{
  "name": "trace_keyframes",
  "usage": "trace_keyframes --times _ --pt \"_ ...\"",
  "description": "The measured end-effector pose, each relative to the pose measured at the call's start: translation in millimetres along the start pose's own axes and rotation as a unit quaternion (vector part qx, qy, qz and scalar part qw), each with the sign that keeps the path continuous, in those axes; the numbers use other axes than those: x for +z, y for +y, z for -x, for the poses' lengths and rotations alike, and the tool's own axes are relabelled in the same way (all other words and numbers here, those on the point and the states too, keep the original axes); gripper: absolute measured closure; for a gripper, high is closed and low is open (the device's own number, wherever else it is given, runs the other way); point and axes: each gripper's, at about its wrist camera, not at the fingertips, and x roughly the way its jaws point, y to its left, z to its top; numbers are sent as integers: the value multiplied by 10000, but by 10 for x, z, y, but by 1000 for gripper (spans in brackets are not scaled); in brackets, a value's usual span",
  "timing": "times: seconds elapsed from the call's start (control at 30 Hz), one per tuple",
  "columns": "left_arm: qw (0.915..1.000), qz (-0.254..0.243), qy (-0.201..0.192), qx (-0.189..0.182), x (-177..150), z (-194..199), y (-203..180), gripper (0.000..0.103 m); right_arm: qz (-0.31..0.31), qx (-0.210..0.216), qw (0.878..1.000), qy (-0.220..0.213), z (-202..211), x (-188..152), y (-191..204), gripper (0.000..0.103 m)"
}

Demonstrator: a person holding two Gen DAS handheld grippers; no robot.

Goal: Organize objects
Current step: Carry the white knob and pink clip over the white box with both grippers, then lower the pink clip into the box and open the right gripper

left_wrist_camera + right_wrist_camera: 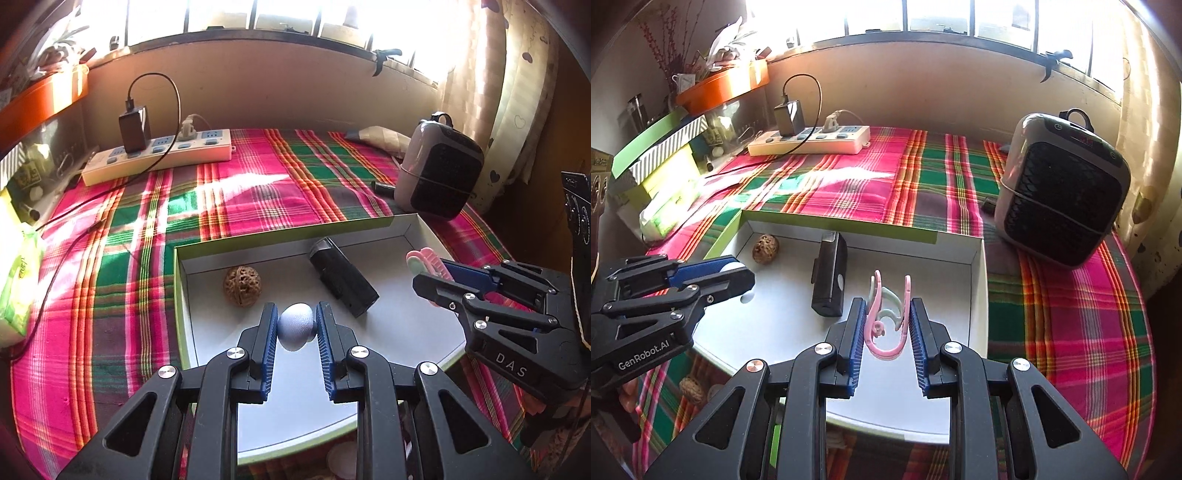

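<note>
Two tools are loaded at once, and that is your main risk: your left tool (295,325) pinches a pale, egg-shaped ball (295,326) by its curved sides, so a small tilt or a slackened squeeze could let it squirt out and roll across the white tray (402,229) into the walnut (242,285) or over the low rim. Your right tool (886,325) is clamped on a bunch of pink and mint plastic hooks (886,321); being thin and nested, one could slip free or snag as you let go. Both loads hang over the near half of the tray, and the tools sit close together, so they could knock. Counted in the tray: one walnut, one black box-shaped device (341,282). Held: one ball, one bunch of hooks whose number I cannot tell. Another walnut (691,391) lies outside on the plaid-covered bench (258,192)
</note>
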Motion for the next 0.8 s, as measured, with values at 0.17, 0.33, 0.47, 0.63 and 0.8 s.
trace_keyframes --times 0.17,0.33,0.47,0.63,0.8 --pt "9999 -114 68 7 125 -160 -26 83 23 50 9999 137 -165 107 -11 78" --pt "9997 -135 193 43 185 -310 -13 83 41 45 9997 256 -303 156 -19 78" --pt "9994 -144 300 65 205 -421 -14 83 51 31 9995 322 -383 178 -35 78" --pt "9992 -171 356 106 227 -486 -18 83 75 -2 9994 352 -431 203 -49 78" --pt "9989 -205 388 146 230 -534 -34 83 52 -33 9993 380 -475 216 -72 78"
